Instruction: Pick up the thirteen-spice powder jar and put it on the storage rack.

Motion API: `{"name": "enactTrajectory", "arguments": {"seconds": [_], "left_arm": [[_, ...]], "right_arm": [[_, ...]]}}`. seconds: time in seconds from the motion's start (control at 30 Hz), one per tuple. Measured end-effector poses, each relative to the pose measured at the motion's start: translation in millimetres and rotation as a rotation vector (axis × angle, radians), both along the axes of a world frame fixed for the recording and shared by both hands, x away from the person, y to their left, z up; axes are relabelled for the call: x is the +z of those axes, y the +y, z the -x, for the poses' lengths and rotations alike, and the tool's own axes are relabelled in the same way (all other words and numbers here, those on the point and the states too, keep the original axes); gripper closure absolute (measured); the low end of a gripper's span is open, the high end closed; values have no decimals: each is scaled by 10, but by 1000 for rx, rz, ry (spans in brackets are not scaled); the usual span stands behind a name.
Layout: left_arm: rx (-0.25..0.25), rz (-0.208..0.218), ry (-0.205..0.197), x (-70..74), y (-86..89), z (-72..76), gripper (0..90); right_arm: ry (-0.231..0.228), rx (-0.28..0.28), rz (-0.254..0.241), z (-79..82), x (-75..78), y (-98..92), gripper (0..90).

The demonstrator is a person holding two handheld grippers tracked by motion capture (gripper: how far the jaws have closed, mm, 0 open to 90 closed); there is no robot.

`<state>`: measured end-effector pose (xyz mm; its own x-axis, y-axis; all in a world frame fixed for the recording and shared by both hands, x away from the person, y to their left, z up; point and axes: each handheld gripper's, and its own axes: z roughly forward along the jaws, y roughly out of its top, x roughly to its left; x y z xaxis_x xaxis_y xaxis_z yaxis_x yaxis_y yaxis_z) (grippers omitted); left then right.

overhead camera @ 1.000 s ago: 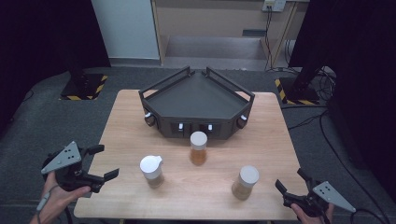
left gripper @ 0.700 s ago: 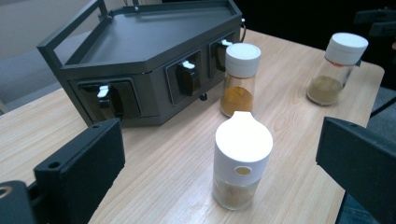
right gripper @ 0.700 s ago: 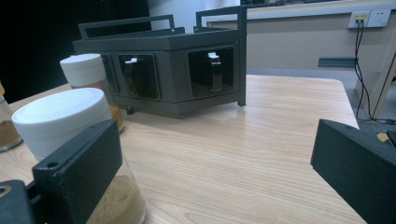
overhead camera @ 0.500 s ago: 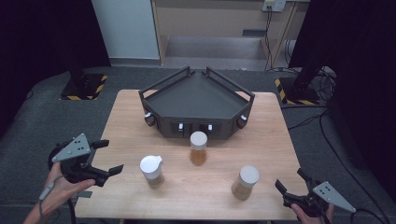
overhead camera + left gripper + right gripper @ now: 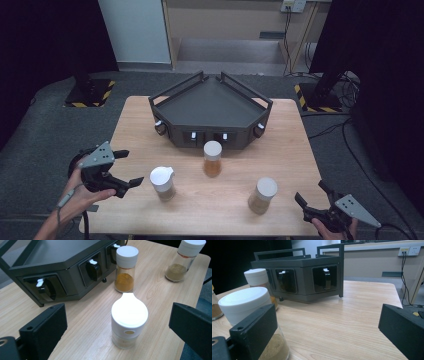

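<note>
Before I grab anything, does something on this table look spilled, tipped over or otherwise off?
Nothing stands out. All three spice jars stand upright and capped on the wooden table: the flip-lid jar, the orange-powder jar and the tan-powder jar. No powder is spilled. The black rack sits flat. The left gripper and right gripper are open, touching nothing.

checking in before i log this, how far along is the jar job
Nothing looks done: all three jars stand on the table, the rack empty. In hand: the open left gripper is lined up on the spouted jar. The right gripper waits open beside the tan-powder jar.
</note>
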<state>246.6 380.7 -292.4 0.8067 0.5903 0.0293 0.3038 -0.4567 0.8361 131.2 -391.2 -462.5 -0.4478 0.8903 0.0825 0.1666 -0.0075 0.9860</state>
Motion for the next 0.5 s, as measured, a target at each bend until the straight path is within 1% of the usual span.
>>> {"name": "enactTrajectory", "arguments": {"seconds": [0.17, 0.37, 0.5], "left_arm": [[-11, -11, 19, -2, -75, -54, 8], [-38, -46, 26, -1, -202, -123, 11], [-49, -56, 38, -15, -269, -168, 11]], "right_arm": [[-1, 4, 4, -6, 1, -1, 26], [-1, 5, 5, -5, 0, -1, 28], [-1, 5, 5, -4, 1, -1, 29]]}}
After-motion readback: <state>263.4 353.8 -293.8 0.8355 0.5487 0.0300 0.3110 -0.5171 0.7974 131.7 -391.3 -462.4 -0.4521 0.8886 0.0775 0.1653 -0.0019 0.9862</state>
